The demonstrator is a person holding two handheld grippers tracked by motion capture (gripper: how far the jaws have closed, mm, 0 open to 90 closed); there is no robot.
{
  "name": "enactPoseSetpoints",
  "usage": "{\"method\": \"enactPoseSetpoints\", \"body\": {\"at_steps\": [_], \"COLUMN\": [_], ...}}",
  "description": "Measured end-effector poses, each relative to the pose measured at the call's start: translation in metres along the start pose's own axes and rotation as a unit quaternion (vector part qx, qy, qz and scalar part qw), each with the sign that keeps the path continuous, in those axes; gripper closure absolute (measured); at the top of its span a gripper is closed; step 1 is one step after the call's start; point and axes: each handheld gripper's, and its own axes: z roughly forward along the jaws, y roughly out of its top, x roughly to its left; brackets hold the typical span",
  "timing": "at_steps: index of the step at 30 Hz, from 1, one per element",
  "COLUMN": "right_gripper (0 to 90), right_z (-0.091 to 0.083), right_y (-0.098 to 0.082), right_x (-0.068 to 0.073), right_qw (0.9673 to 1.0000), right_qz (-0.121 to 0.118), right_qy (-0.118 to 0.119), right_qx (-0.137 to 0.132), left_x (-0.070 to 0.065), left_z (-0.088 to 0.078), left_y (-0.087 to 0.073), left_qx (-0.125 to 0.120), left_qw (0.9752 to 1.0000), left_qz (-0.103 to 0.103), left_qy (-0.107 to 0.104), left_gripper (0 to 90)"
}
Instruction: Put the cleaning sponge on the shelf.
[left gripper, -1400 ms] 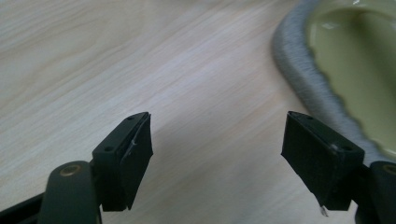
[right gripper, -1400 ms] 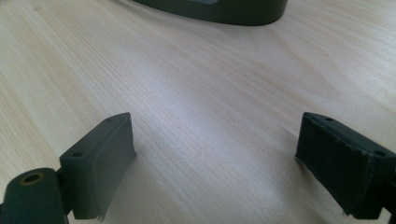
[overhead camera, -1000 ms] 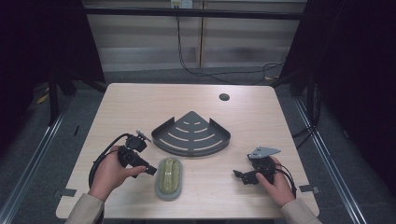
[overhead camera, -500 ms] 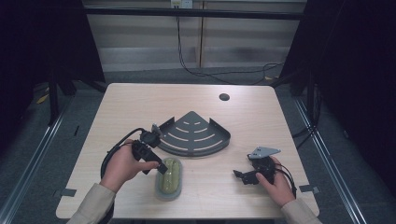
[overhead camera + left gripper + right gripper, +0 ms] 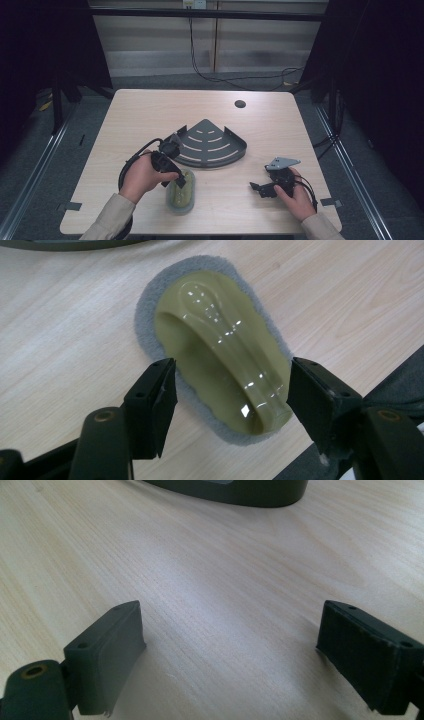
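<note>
Lying flat on table (image 5: 150, 115), oval scrubber (image 5: 220, 370), glossy olive handle, grey felt rim

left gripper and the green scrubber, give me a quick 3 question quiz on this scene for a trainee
1. True or false: the left gripper is shut on the green scrubber.
2. Which thing lies nearest the scrubber? A) the dark corner shelf B) the round hole in the table C) the right gripper
3. Fill in: the right gripper's jaws are ____ over bare wood.

Key
1. False: the jaws stand open, one on each side of its near end.
2. A
3. open
</note>
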Motion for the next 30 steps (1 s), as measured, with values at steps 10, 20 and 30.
{"method": "enactPoseSetpoints", "body": {"at_steps": [10, 20, 30], "right_gripper": [10.6, 10.6, 10.6], "right_z": [0.000, 0.000, 0.000], "right_y": [0.000, 0.000, 0.000], "right_x": [0.000, 0.000, 0.000], "right_qw": [1.0000, 1.0000, 1.0000], "right_qz": [0.000, 0.000, 0.000], "right_qy": [-0.001, 0.000, 0.000], "right_qx": [0.001, 0.000, 0.000], "left_x": [-0.009, -0.003, 0.005], "left_z": [0.011, -0.008, -0.029], "left_y": [0.006, 0.000, -0.003], "left_qx": [0.021, 0.020, 0.006], "left_qw": [0.9997, 0.9997, 0.9994], "left_qz": [-0.007, 0.009, 0.031], "left_qy": [0.004, 0.014, 0.011], "left_gripper": [57.7, 72.6, 72.5]}}
